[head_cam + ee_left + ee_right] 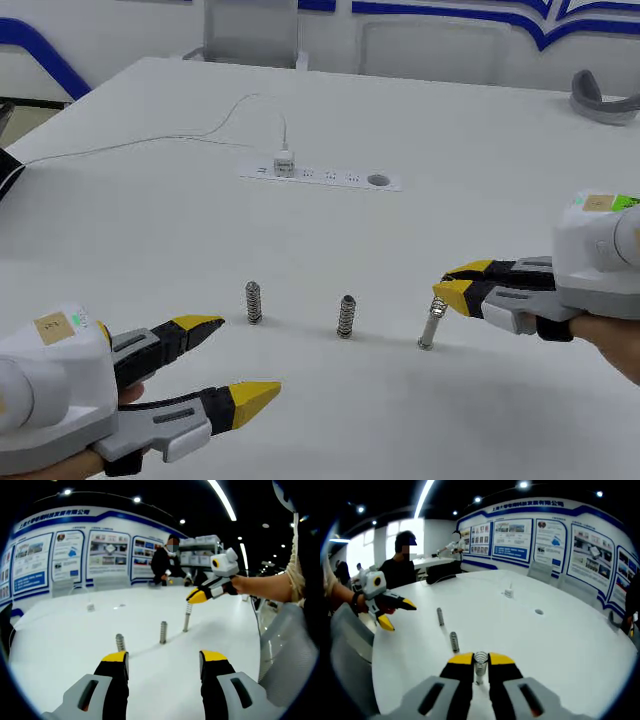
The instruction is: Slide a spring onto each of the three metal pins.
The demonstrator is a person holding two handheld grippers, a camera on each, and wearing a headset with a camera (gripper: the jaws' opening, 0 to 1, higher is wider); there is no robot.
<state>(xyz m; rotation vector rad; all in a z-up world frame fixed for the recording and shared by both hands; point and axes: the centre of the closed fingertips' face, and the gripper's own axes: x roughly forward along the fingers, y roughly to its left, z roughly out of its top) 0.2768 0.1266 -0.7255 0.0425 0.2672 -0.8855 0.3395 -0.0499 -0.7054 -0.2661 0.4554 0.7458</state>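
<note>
And the right tool [442,284] has it: yellow-tipped jaws pinched shut around the third spring [480,662]. That spring sits at the very top of the right-hand pin [428,337], its coils only just over the tip and the lower shaft bare. The pin is leaning, top tipped toward the tool, foot down on the white tabletop [450,150].

Along the row, the middle pin [347,300] stands upright with the middle spring [345,320] wrapped down its length. The left-hand pin [253,287] is upright too, with the left spring [254,305] on it. All three pins stand apart in one line.

At the near left, the left tool [228,360] hovers over the tabletop with its jaws spread wide and nothing between them, short of the left-hand pin.

Well behind the row, a white power strip [320,176] lies flat with a plug in it. A thin cable [150,141] trails away to the left.
</note>
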